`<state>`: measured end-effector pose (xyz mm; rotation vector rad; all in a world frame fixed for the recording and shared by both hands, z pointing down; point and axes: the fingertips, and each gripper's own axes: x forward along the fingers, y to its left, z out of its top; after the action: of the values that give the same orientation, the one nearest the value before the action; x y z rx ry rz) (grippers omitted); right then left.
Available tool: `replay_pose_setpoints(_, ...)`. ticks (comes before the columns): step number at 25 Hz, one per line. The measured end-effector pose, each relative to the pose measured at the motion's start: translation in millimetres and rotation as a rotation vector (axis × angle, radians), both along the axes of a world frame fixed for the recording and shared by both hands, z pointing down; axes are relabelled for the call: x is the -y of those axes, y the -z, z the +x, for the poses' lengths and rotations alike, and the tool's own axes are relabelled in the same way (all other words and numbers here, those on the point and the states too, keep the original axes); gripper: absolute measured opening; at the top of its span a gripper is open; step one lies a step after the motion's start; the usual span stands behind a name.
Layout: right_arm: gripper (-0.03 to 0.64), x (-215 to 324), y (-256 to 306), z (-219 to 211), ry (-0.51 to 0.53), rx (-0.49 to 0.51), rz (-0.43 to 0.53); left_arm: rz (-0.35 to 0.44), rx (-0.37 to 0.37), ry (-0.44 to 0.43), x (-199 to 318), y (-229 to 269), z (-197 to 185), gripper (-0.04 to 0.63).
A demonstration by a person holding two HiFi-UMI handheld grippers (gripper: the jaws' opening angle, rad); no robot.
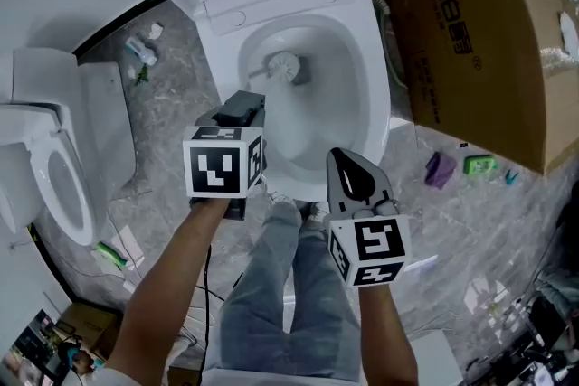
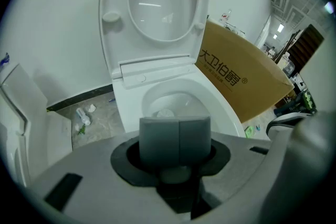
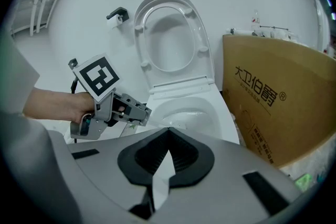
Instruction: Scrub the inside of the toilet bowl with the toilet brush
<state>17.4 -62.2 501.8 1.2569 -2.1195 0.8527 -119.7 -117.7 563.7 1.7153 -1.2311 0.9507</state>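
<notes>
Grip check: left tongs are pressed together on the handle of the toilet brush. The left gripper view shows both pads meeting, with the handle's round end tucked just under them. Holding the far end of the handle looks deliberate: max reach, and the hand stays out of the toilet bowl. The bristle head is down inside the bowl, toward the back wall on the hinge side, so scrubbing looks under way or about to start. Can't tell if the bristles touch porcelain.

Right tongs are pressed together on nothing, parked near the bowl's front rim and pointing at it. Idle, probably kept clear of the brush's swing. The lid is tipped up, leaving the basin open.

Pose: left forearm is stretched forward and angled down over the front rim. Right forearm is closer to the body. A cardboard box stands just beside the bowl on the right and limits sideways room.
</notes>
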Motion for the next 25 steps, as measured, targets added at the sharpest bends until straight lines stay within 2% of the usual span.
replay_pose_setpoints(12,0.0,-15.7,6.9,-1.0,0.022,0.003,0.01,-0.031,0.009,0.022,-43.7,5.8,-9.9,0.152)
replay_pose_setpoints(25,0.0,-25.5,9.4,13.8,0.023,-0.007,0.015,-0.084,-0.013,-0.029,-91.2,1.9,20.8,0.152)
